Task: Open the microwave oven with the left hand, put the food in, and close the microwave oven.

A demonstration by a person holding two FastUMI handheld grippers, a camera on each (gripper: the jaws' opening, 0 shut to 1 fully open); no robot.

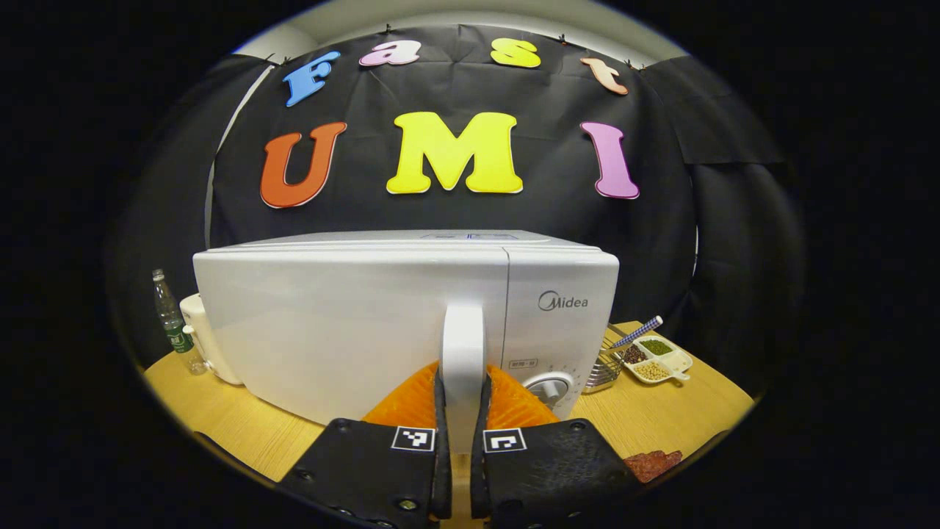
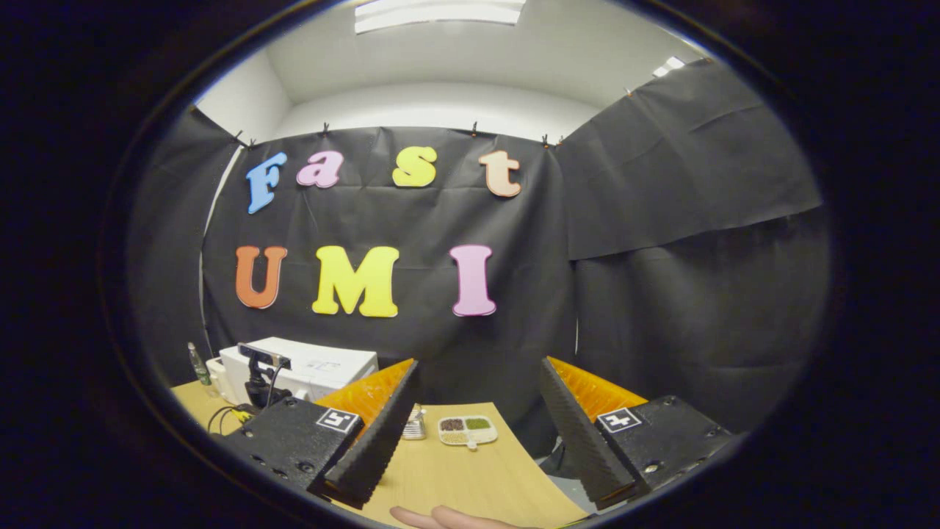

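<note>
Clamped on the microwave's white vertical door handle (image 1: 463,353), the left gripper (image 1: 462,400) has both fingers pressed against its sides, and the handle's lower end is hidden between them. Behind the handle stands the white microwave oven (image 1: 352,323) with its door shut, sitting on a wooden table (image 1: 220,419); its control dial (image 1: 548,387) is partly hidden by the right-hand finger. At the table's near right edge lies a reddish piece of food (image 1: 653,463), cut off by the edge of the view and hard to identify. Farther right sit a wire rack (image 1: 604,369) and a small divided dish (image 1: 659,358) holding dark, green and pale grains. Left of the oven, a clear plastic bottle (image 1: 171,321) and a cream appliance (image 1: 205,345) are partly hidden by the oven's body.

In the right gripper view, the right gripper (image 2: 477,433) is spread wide and holds nothing. A hand (image 2: 440,518) shows at the bottom edge, mostly cut off. Beyond lie the divided dish (image 2: 467,429) and, far left, the microwave oven (image 2: 323,367), with a small black camera mount (image 2: 261,375) in front of it.
</note>
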